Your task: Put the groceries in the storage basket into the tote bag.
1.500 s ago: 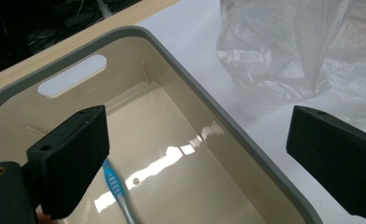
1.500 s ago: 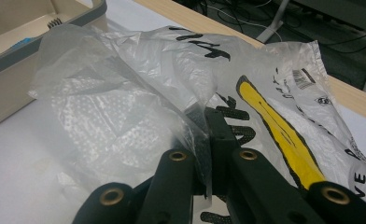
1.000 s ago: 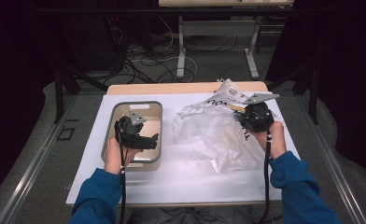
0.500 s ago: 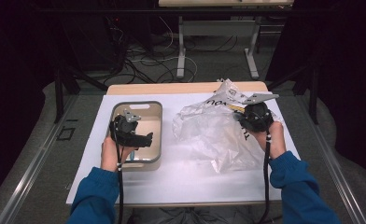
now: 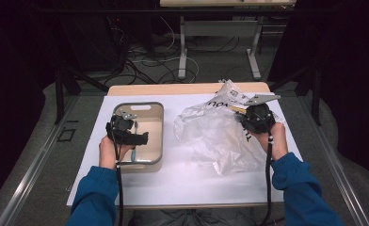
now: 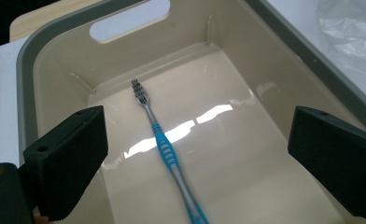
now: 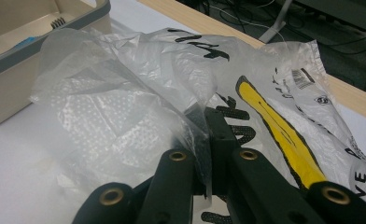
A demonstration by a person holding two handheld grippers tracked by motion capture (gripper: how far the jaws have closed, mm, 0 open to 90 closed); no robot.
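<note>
A blue and grey toothbrush (image 6: pixel 165 149) lies flat on the floor of a beige bin (image 6: pixel 45 42) with a grey rim, bristles toward the handle cutout. My left gripper (image 6: pixel 200 140) hangs open just above it, one jaw on each side and nothing between them. From above, the left gripper (image 5: pixel 132 138) sits over the near half of the bin (image 5: pixel 162 127), with the toothbrush (image 5: pixel 134 153) under it. My right gripper (image 7: pixel 209 135) is shut on a fold of a crumpled clear plastic bag (image 7: pixel 125 93) printed in black and yellow. The right gripper (image 5: pixel 254 120) is at the bag's (image 5: pixel 211 132) right side.
A white sheet (image 5: pixel 187 183) covers the wooden table (image 5: pixel 173 88). The bin (image 7: pixel 41 51) stands left of the bag. Beyond the table's far edge are metal legs (image 5: pixel 182 47) and cables on a dark floor.
My left gripper has shifted a little to the left and back over the bin. The right gripper and the bag have stayed where they were.
</note>
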